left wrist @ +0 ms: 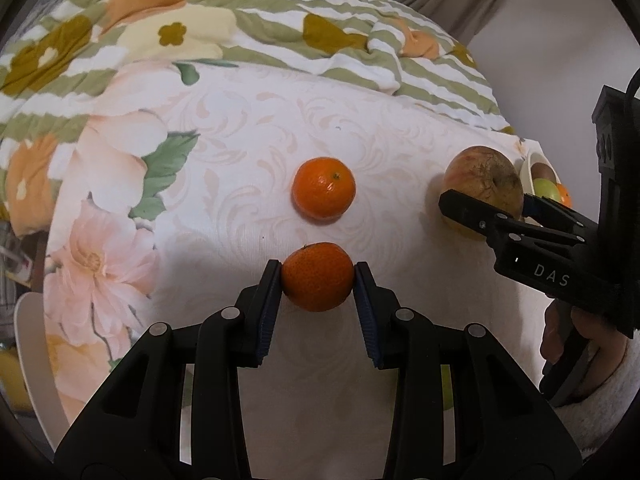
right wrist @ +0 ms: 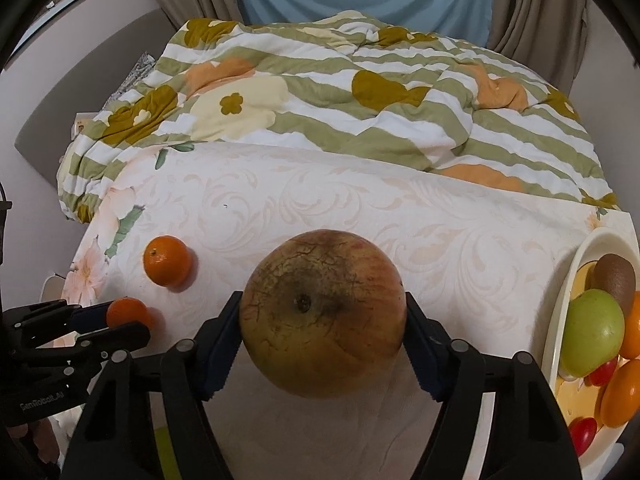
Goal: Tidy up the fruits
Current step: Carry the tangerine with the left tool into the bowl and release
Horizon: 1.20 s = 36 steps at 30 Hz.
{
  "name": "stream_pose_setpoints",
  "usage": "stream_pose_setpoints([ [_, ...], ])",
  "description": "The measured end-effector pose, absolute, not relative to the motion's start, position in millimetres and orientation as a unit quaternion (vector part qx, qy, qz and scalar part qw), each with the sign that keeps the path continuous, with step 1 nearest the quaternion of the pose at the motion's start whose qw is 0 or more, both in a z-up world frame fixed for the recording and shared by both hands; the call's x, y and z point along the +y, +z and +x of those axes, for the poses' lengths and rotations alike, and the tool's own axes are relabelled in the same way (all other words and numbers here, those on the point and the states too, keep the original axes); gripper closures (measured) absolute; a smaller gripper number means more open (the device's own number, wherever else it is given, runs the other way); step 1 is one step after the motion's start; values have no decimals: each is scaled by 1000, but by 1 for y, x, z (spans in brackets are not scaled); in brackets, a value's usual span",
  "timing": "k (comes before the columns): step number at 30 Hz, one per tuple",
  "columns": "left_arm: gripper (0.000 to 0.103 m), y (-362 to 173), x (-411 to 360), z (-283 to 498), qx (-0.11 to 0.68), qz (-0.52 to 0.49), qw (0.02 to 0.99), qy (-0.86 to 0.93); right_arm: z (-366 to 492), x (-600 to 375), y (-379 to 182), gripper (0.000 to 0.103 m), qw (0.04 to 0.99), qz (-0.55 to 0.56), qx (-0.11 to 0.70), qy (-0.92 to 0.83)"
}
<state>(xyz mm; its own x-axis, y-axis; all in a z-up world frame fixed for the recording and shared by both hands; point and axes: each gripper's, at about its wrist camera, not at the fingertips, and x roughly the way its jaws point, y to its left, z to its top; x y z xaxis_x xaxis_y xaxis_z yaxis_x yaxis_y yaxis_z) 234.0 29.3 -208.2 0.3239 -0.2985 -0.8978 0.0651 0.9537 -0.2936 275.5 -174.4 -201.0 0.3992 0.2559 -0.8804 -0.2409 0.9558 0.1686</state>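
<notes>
- Left tool (left wrist: 317, 280) clamps a small orange mandarin (left wrist: 317, 276) on the pale patterned bed sheet (left wrist: 248, 152).
- Right tool (right wrist: 322, 320) grips a large blotchy yellow-brown apple (right wrist: 322, 320).
- White fruit tray (right wrist: 568, 280) lies just right of the apple; right hand nearer.
- Second round orange mandarin (left wrist: 323, 187) sits loose, just beyond the left tool.

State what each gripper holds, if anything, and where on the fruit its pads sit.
The left gripper holds a small orange by its two opposite sides. The right gripper has its pads against the sides of the large apple.
</notes>
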Motion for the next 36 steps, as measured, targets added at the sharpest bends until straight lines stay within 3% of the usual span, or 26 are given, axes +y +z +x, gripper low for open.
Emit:
stream_pose_setpoints([
  [20,60,-117,11,225,502,-33,842,-197,224,-192,-115,33,874,54,472,100],
  [36,60,-75,-105,213,461,-14,858,-226,187,-314,-75,33,895,70,436,58],
])
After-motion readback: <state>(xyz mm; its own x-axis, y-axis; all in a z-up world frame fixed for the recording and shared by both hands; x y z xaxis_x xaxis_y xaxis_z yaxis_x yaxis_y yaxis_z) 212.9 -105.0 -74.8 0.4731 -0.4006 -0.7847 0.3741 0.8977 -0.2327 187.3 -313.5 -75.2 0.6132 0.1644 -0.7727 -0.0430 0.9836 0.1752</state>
